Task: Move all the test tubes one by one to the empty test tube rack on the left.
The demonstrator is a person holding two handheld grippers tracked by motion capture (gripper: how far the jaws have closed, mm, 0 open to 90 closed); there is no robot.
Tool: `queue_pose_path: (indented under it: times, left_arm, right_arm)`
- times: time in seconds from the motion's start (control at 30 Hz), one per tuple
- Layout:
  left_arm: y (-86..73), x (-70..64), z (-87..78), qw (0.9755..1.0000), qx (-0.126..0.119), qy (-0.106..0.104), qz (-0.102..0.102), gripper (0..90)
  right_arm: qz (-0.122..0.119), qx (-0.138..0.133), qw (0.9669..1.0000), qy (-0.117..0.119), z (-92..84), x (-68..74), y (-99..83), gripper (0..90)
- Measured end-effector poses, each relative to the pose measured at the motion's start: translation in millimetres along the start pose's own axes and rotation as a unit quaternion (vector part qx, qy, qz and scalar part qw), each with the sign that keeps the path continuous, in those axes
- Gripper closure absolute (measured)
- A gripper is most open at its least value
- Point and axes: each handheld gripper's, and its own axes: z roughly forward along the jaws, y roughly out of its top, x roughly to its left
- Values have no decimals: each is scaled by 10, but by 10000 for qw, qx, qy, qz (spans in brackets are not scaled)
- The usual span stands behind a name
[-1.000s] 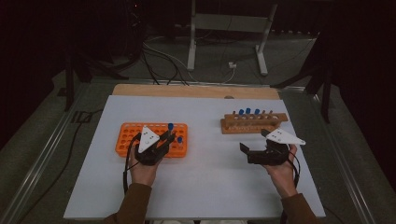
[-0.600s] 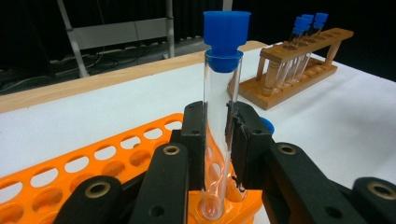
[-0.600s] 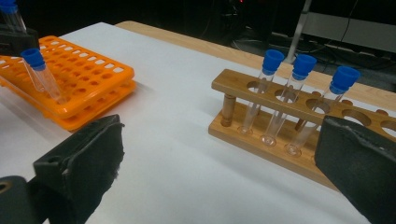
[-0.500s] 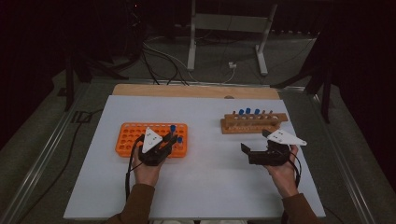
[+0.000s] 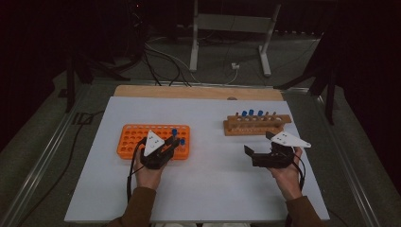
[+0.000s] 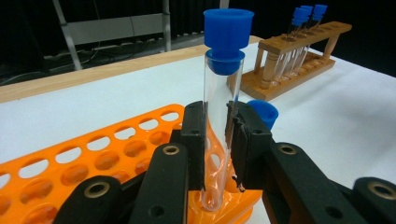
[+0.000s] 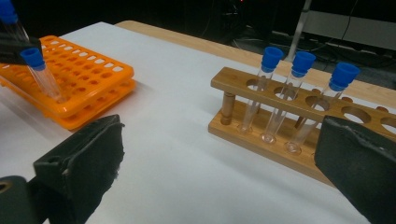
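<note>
While its foot sits in a corner hole of the orange rack (image 6: 93,158), one clear tube (image 6: 218,121) with a blue cap stands upright, pinched between the pads of the left gripper (image 6: 215,140), whose jaws are closed on the glass. A second capped tube (image 7: 43,74) leans in the same rack just beside it, so that rack carries two tubes. Well to the right of the orange rack stands one wooden rack (image 7: 299,116), holding three blue-capped tubes (image 7: 292,91) side by side at one end, its other holes bare. Between the two racks, nearer the wooden one, the right gripper (image 5: 265,156) hovers over the white table (image 5: 208,179), jaws spread wide around nothing.
</note>
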Motion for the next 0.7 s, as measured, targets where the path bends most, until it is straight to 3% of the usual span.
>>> queue_pose_path:
  times: [0.27,0.33,0.57,0.7]
  left_arm:
    - [-141,21,37,9994,358,10,-35,778]
    - [-175,13,52,9989,469,21,36,778]
    - [-182,10,68,9983,573,27,36,778]
    - [-194,-14,94,9973,710,75,176,778]
  right_arm:
    - [54,8,10000,1,-15,-28,-22,14]
    - [77,11,10000,2,-16,-40,-23,14]
    - [72,16,10000,9,-9,-35,-25,14]
    - [73,18,10000,23,-8,-40,-25,14]
